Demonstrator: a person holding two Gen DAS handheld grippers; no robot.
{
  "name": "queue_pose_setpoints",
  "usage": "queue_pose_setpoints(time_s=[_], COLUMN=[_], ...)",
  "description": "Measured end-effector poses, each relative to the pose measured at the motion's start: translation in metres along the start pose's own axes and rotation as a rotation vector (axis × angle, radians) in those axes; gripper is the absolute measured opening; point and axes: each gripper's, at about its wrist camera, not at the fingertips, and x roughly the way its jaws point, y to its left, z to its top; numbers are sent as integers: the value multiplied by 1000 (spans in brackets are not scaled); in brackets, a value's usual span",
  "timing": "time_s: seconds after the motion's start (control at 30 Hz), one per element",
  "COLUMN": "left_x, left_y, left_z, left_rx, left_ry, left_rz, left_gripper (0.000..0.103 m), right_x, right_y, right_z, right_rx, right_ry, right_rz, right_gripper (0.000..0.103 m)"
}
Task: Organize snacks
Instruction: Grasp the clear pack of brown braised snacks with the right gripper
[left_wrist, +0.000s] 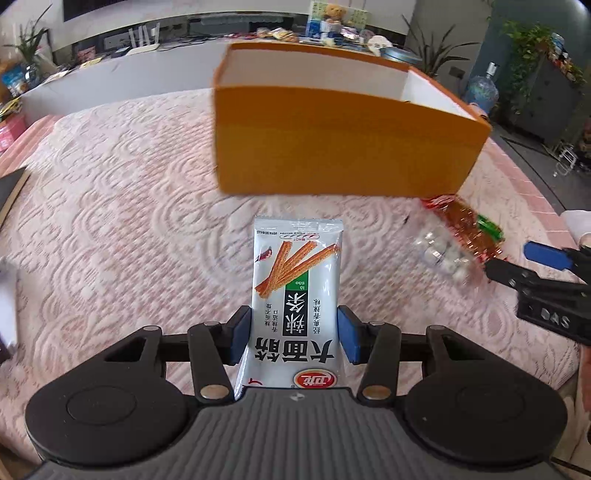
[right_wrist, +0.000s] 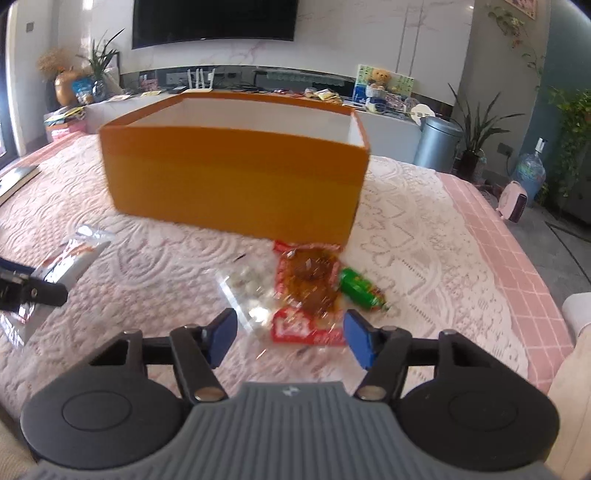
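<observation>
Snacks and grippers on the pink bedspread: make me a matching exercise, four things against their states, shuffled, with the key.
Things
1. white spicy-strip packet
2. orange box
3. right gripper
4. green candy

States
A. open, nothing between its pads
B. clamped in the left gripper
C. lying on the bedspread beside the red snack bag
D. open-topped, standing behind the loose snacks

Pairs: 1-B, 2-D, 3-A, 4-C
</observation>
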Motion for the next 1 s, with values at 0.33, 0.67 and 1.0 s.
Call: queue_pose_setpoints(time_s=[0.33, 0.67, 1.0], left_x=[22, 36, 35], left_y=[-22, -18, -18], left_z=[17, 16, 13], left_rx=[20, 1, -9], left_ry=[-4, 19, 21], left_rz=[-55, -70, -85], left_gripper=[56, 56, 56], right_x=[52, 79, 60], right_y=[-39, -50, -39], right_z=[19, 18, 21], right_rx=[189, 311, 244], right_ry=[100, 142, 58], right_rz=[95, 154, 171], right_gripper=[65, 64, 32])
